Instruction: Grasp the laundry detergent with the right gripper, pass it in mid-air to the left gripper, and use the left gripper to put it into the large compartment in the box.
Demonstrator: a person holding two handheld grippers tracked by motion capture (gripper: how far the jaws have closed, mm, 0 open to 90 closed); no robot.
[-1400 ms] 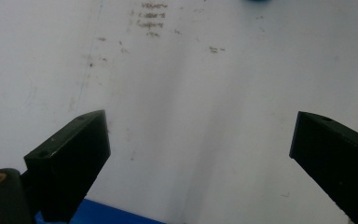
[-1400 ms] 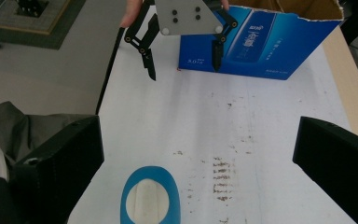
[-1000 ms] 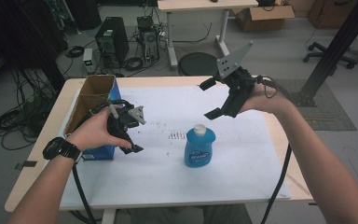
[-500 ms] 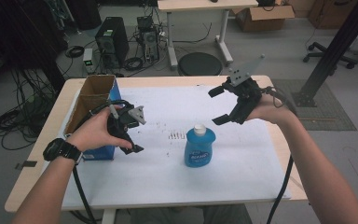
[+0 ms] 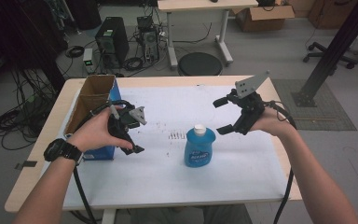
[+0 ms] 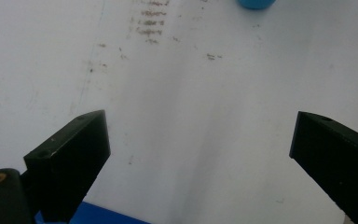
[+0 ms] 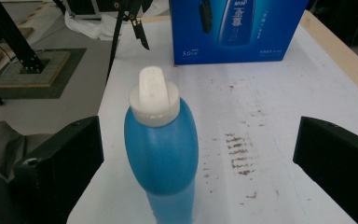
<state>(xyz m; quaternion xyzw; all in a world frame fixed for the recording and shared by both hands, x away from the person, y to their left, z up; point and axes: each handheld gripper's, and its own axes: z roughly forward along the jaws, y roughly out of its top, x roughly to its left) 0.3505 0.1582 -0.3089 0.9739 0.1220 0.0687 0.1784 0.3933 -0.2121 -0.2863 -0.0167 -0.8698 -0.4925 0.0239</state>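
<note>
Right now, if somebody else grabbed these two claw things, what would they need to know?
Right gripper: open, in the air beside the blue bottle, jaws facing it, not touching.
Left gripper: open, holds nothing, next to the open blue box.
The bottle stands upright mid-table, white cap on.
Done: nothing gripped so far.
Left: probably close the right gripper on the bottle and carry it to the box.

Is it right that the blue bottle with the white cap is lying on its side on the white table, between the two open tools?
Not quite. The blue bottle stands upright on the white table, its white cap on top, as the high view shows. The rest holds: it is between the open left tool and the open right tool.
</note>
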